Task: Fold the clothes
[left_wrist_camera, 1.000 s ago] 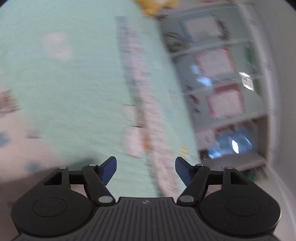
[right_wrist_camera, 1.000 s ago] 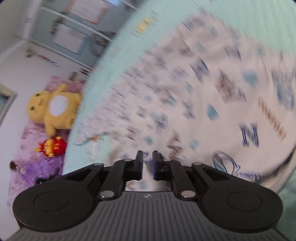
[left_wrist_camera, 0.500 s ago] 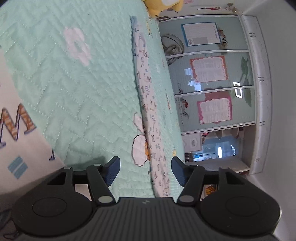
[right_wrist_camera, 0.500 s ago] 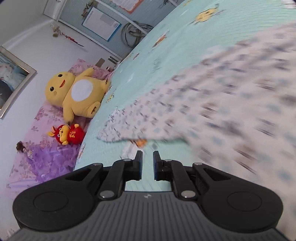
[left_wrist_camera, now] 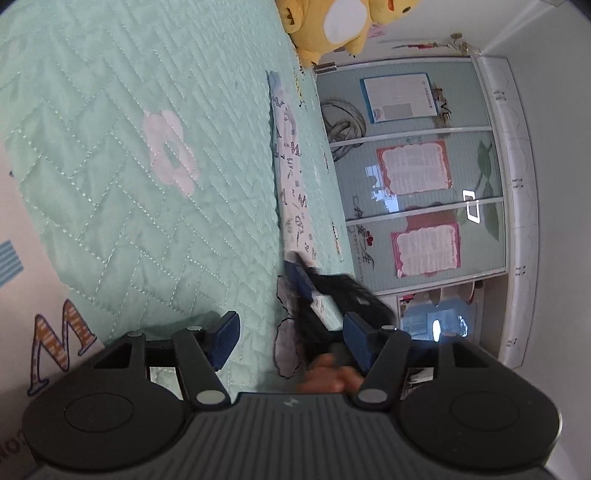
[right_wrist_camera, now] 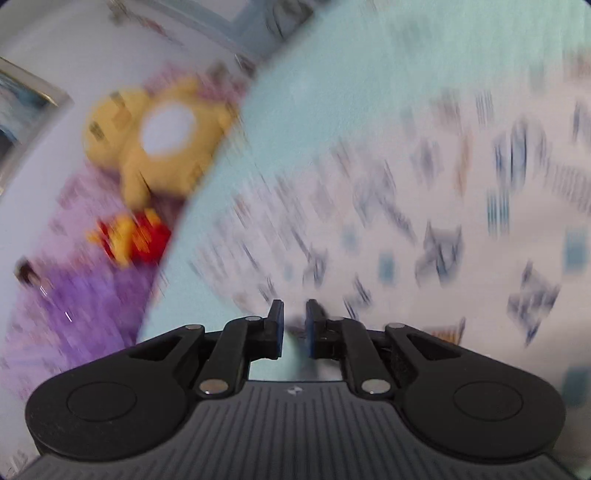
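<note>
Left wrist view: left gripper (left_wrist_camera: 290,338) is hovering over the mint quilted bedspread (left_wrist_camera: 129,155), blue pads spread wide, nothing between them. White letter-print garment (left_wrist_camera: 293,206) is showing edge-on as a long strip running across the bed toward the yellow plush toy (left_wrist_camera: 332,26); another part of it is lying at the left edge of frame. Right gripper (left_wrist_camera: 306,280) is appearing ahead, blurred, with its tips at the near end of that strip and the person's hand (left_wrist_camera: 327,376) behind it. Mirrored wardrobe doors (left_wrist_camera: 417,177) with posters are filling the right side.

Right wrist view: heavily motion-blurred. Right gripper (right_wrist_camera: 294,326) is sitting with its pads nearly together, narrow gap showing; garment (right_wrist_camera: 424,229) edge is reaching right up to the tips, but I cannot tell whether fabric is pinched between them. Garment is spreading over the bedspread (right_wrist_camera: 369,74) to the right. Yellow plush (right_wrist_camera: 159,136) and a small red toy (right_wrist_camera: 133,236) are lying on a purple cover (right_wrist_camera: 85,302) to the left.
</note>
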`<act>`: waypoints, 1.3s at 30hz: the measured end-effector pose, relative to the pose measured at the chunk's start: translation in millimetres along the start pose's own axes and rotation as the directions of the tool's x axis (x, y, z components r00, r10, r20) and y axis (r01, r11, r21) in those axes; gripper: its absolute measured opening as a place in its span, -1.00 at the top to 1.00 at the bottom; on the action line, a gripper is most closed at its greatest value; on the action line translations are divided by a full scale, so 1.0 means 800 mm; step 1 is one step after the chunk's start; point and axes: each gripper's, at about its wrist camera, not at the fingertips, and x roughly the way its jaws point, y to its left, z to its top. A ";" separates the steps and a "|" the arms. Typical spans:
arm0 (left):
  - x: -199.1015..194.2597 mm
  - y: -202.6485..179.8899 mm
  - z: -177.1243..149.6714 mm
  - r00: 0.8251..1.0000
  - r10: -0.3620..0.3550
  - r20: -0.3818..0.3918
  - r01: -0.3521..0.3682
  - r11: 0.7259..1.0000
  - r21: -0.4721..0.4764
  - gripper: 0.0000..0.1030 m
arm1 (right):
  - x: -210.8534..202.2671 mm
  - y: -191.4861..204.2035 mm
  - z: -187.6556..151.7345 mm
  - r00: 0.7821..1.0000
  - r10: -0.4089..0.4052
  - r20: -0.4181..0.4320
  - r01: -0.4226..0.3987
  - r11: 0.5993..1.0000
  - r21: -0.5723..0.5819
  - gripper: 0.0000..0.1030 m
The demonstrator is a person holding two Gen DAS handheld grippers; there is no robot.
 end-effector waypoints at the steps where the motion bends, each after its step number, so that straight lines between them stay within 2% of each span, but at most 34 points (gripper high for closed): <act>1: 0.001 0.000 0.001 1.000 0.000 -0.002 0.000 1.000 0.004 -0.27 | -0.003 0.003 -0.004 1.000 -0.002 0.010 0.003 1.000 -0.027 0.97; 5: 0.006 -0.001 0.006 1.000 -0.003 -0.003 0.003 1.000 0.018 -0.27 | -0.014 0.019 0.006 0.999 0.002 -0.045 -0.004 0.999 -0.040 0.87; 7: 0.005 0.001 0.008 1.000 -0.008 -0.003 0.008 1.000 0.019 -0.28 | -0.017 0.040 0.014 1.000 0.010 0.007 -0.009 0.996 -0.094 0.87; 10: 0.007 0.002 0.012 1.000 -0.019 -0.001 0.019 1.000 -0.011 -0.28 | -0.001 0.061 0.028 0.996 0.086 0.038 -0.082 0.992 -0.092 0.83; 11: 0.007 0.004 0.012 1.000 -0.023 -0.001 0.023 1.000 -0.021 -0.28 | 0.009 0.061 0.029 0.995 0.094 0.038 -0.090 0.992 -0.089 0.70; 13: 0.005 0.006 0.014 1.000 -0.030 -0.001 0.030 0.999 -0.038 -0.28 | 0.042 0.047 0.018 0.997 0.057 -0.044 -0.060 0.997 -0.054 0.53; 14: 0.005 0.008 0.015 0.999 -0.034 0.000 0.034 0.998 -0.047 -0.28 | 0.059 0.039 0.013 0.995 0.039 -0.087 -0.043 0.998 -0.038 0.82; 15: 0.004 0.008 0.015 0.999 -0.035 -0.002 0.035 0.998 -0.047 -0.28 | 0.058 0.038 0.007 0.999 0.018 -0.043 -0.021 0.998 -0.059 0.98; 16: 0.004 0.008 0.016 0.999 -0.035 -0.004 0.035 0.998 -0.046 -0.28 | 0.057 0.038 0.007 0.998 0.015 -0.053 -0.018 0.999 -0.052 1.00; 18: 0.003 0.008 0.017 0.999 -0.034 -0.007 0.033 0.999 -0.042 -0.28 | 0.049 0.038 0.013 0.997 0.064 -0.050 -0.064 0.998 -0.003 0.90; 22: 0.003 0.006 0.016 1.000 -0.023 -0.010 0.023 0.999 -0.028 -0.28 | 0.029 0.050 0.025 0.993 0.112 0.039 -0.111 0.993 -0.031 0.83; 23: 0.003 0.005 0.016 1.000 -0.021 -0.010 0.020 1.000 -0.024 -0.28 | 0.031 0.046 0.025 0.994 0.099 0.038 -0.098 0.995 -0.018 0.64; 24: 0.004 0.004 0.015 1.000 -0.016 -0.011 0.016 1.000 -0.018 -0.28 | 0.038 0.041 0.024 0.998 0.063 0.014 -0.062 0.998 -0.012 0.56; 25: 0.005 0.003 0.015 1.000 -0.011 -0.012 0.011 1.000 -0.010 -0.28 | 0.042 0.036 0.019 0.999 0.035 -0.011 -0.036 0.999 -0.034 0.62; 26: 0.006 0.001 0.014 1.000 -0.005 -0.013 0.005 1.000 0.000 -0.28 | 0.047 0.031 0.014 0.999 0.008 -0.036 -0.010 0.998 -0.058 0.91; 28: 0.007 -0.002 0.014 1.000 0.006 -0.017 -0.005 1.000 0.022 -0.28 | 0.038 0.031 0.010 0.999 -0.001 -0.037 -0.001 0.999 -0.043 0.90; 31: 0.014 -0.013 0.008 0.998 0.051 -0.034 -0.048 0.993 0.105 -0.28 | -0.003 0.038 0.000 0.999 -0.039 0.025 0.041 0.996 -0.076 0.70; 35: 0.024 -0.028 -0.001 0.992 0.116 -0.052 -0.102 0.971 0.217 -0.29 | -0.090 0.045 -0.032 0.989 -0.124 0.087 0.138 0.972 -0.192 0.64; 39: 0.034 -0.043 -0.009 0.981 0.182 -0.062 -0.152 0.932 0.328 -0.31 | -0.189 0.045 -0.078 0.974 -0.178 0.143 0.210 0.946 -0.247 0.64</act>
